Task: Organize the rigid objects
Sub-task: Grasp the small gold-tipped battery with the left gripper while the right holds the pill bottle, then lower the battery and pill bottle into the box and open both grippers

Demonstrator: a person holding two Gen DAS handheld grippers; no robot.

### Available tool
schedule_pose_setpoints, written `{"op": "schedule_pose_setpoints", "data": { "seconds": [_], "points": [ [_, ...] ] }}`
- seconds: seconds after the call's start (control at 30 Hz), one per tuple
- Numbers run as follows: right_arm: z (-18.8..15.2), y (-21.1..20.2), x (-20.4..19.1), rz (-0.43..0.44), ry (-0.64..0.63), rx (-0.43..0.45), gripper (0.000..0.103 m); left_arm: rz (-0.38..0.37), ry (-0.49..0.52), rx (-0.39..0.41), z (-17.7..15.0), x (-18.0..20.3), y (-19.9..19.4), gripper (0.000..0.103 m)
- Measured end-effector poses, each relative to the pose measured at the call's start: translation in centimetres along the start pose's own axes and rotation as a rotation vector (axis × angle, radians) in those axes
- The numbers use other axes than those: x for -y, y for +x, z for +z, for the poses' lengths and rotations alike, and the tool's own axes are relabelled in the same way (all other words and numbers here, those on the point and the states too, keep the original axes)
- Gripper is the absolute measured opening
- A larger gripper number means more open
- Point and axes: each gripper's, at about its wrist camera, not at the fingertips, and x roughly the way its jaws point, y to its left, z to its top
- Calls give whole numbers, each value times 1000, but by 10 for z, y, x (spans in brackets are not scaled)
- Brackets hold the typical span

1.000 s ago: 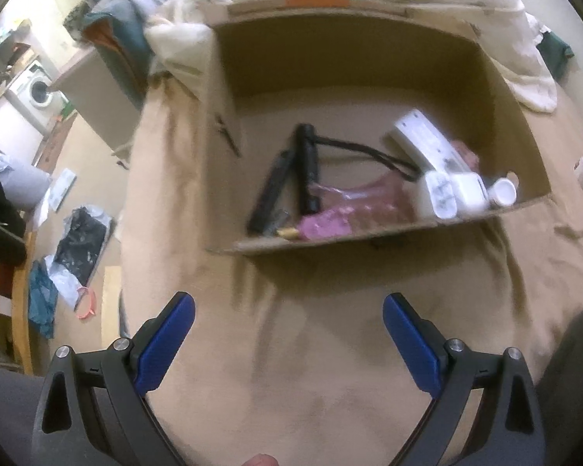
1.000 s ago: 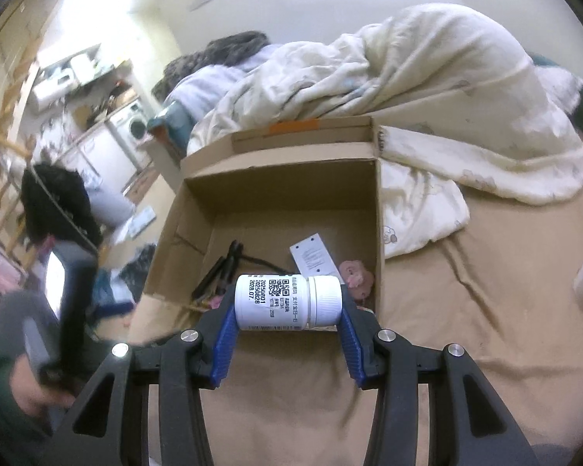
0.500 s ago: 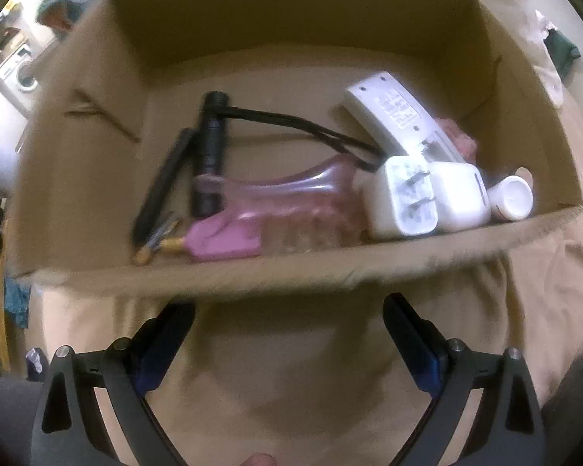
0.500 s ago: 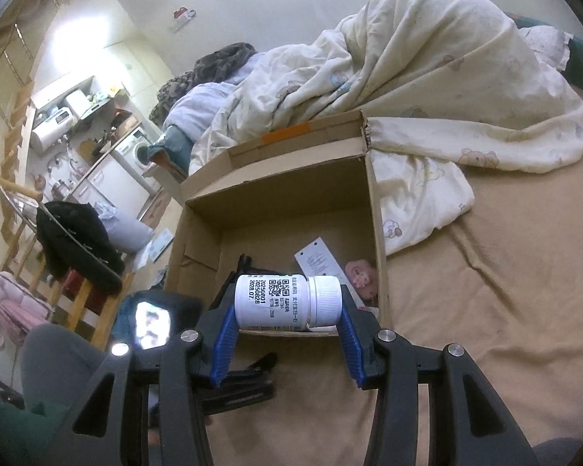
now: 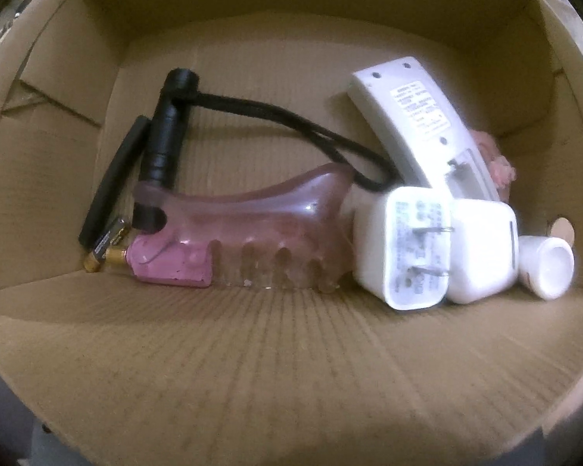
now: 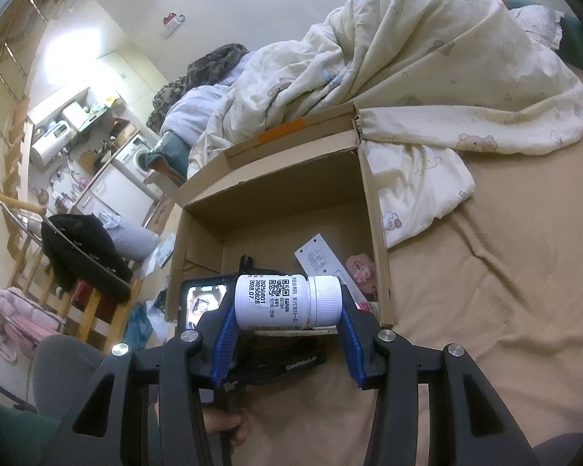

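Inside the cardboard box (image 5: 291, 369), from left to right, lie a flat black bar (image 5: 114, 182) and a black flashlight (image 5: 167, 143) with long axes running toward the far wall, a pink comb (image 5: 252, 233) lying crosswise, two white chargers (image 5: 404, 248), a white remote (image 5: 419, 124) leaning back-left, and a small white cup (image 5: 548, 268). The left gripper's fingers are out of its own camera's view, so their spread cannot be told. Over the box's near edge (image 6: 384, 272), the right gripper (image 6: 287, 306) pinches a white pill bottle (image 6: 276, 301) end to end, its long axis crosswise and its cap pointing right.
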Motion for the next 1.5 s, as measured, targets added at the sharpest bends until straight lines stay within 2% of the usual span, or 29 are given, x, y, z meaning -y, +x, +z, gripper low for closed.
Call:
{"op": "schedule_pose_setpoints", "data": {
  "seconds": [0.07, 0.1, 0.13, 0.17, 0.33, 0.5, 0.6, 0.7, 0.93, 1.23, 1.4, 1.5],
  "points": [
    [0, 0, 0, -2, 0, 0, 49, 8, 11, 10, -2, 3, -4, 71],
    [0, 0, 0, -3, 0, -1, 49, 18, 13, 16, -3, 4, -6, 55],
    [0, 1, -1, -4, -1, -1, 49, 19, 18, 19, -4, 7, -8, 44],
    [0, 0, -1, -6, -2, 0, 49, 21, 25, 21, -4, 8, -9, 41],
    [-2, 3, -1, -20, -7, -5, 49, -4, 30, 15, -5, 3, -13, 40],
    [-3, 3, -3, -36, -19, -3, 49, 12, 69, 29, -9, -8, -25, 40],
    [-3, 4, -4, -41, -26, -4, 49, 2, 80, 31, -20, -27, -38, 40],
    [-3, 5, -6, -47, -34, -8, 49, -24, 79, 47, -24, -46, -62, 40],
    [-5, 7, -10, -50, -52, -19, 49, -50, 119, 142, -29, -77, -125, 40],
    [3, 24, -11, -100, -82, -57, 49, -60, 90, 248, 5, -84, -163, 40],
    [13, 48, -18, -167, -165, -75, 49, -57, 93, 246, 29, -83, -152, 40],
    [17, 67, -15, -203, -171, -99, 49, -41, 114, 235, 37, -76, -134, 40]
  ]
}}
